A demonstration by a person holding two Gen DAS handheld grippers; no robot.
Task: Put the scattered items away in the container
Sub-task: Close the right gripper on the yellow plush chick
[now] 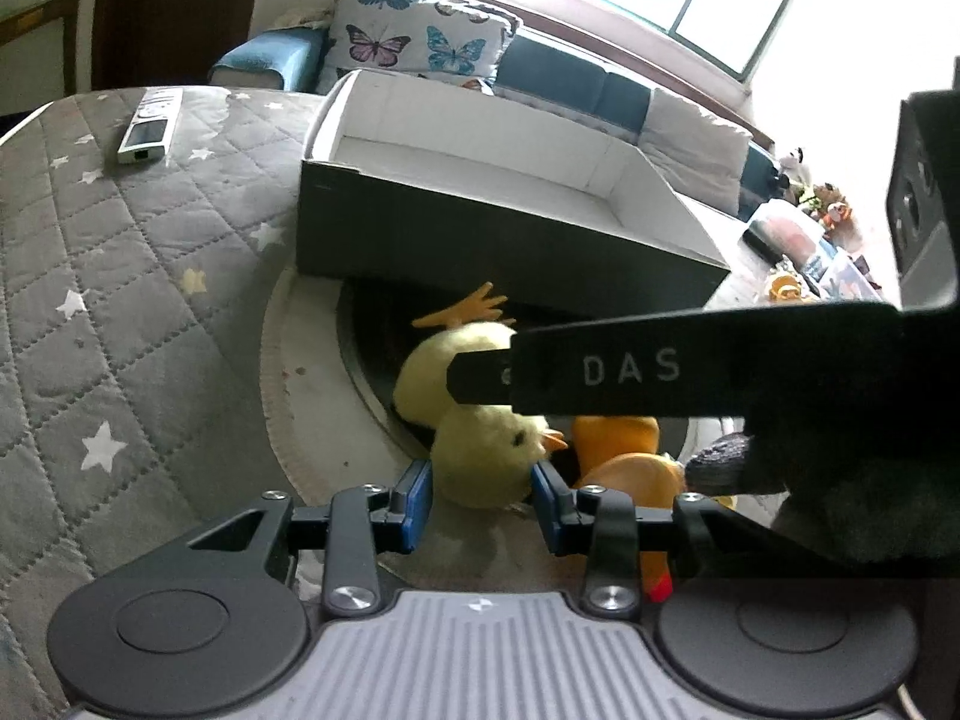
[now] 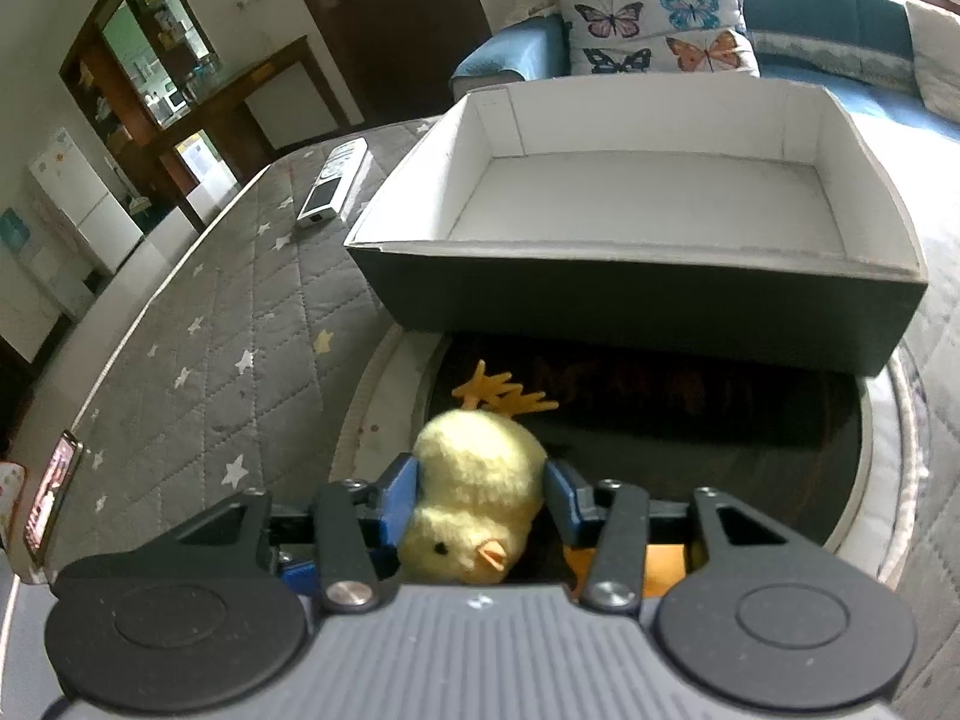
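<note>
The yellow plush chick (image 2: 474,498) lies on its back in front of the dark-sided cardboard box (image 2: 654,306), its orange feet (image 2: 504,396) pointing at the box wall. The right gripper (image 2: 480,501) pinches the chick's body between its 2 blue pads (image 2: 401,492), probably to lift it over the near wall into the empty white interior. In the left wrist view the left gripper (image 1: 482,495) has its pads to either side of the chick's head; whether they press it cannot be told. An orange plush toy (image 1: 618,450) lies just beside the chick, also short of the box. A remote control (image 2: 333,183) rests on the star-quilted cover (image 2: 198,330), left of the box.
</note>
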